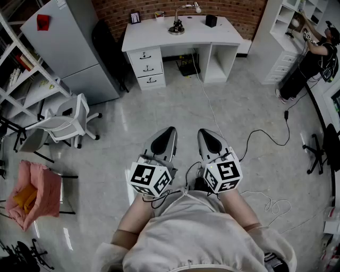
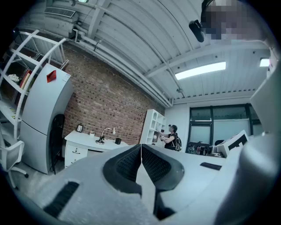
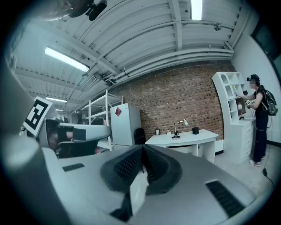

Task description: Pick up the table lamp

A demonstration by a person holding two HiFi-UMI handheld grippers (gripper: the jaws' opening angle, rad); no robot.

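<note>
You hold your left tongs (image 1: 169,133) and right tongs (image 1: 206,135) pressed together, side by side, the lamp (image 1: 177,25) on the table (image 1: 154,37) well ahead.

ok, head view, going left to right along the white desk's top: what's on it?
picture frame → small pale item → table lamp → black box
</note>
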